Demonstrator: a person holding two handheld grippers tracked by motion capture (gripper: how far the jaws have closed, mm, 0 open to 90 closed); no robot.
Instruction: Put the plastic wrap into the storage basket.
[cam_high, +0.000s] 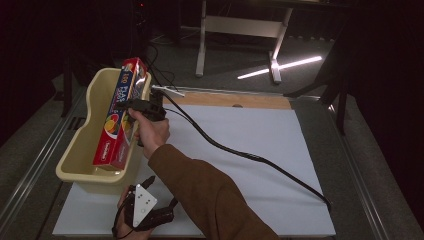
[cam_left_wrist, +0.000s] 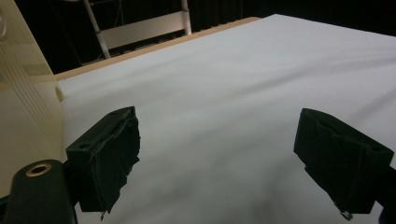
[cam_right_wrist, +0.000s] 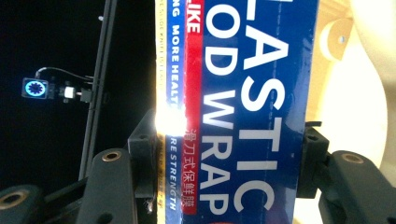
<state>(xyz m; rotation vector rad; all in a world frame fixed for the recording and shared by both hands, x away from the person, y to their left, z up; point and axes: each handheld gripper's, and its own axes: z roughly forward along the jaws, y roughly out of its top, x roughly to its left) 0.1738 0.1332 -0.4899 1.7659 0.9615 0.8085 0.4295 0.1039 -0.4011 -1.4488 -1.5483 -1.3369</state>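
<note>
The left gripper (cam_high: 148, 181) rests near the table's front edge, jaws apart on nothing. The right gripper (cam_right_wrist: 224, 158) clamps the plastic wrap box (cam_right_wrist: 243, 93) mid-length, tilted in the cream tub (cam_high: 85, 145). Glossy, probably light cardboard; hold the flat sides gently.

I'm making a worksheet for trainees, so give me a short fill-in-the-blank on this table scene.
1. The right gripper has its fingers shut on a box of plastic ____.
2. The plastic wrap box leans inside a cream-coloured ____.
3. The left gripper rests near the basket with its fingers ____.
4. The table is covered by a ____ sheet.

Missing words: wrap; basket; open; white
</note>
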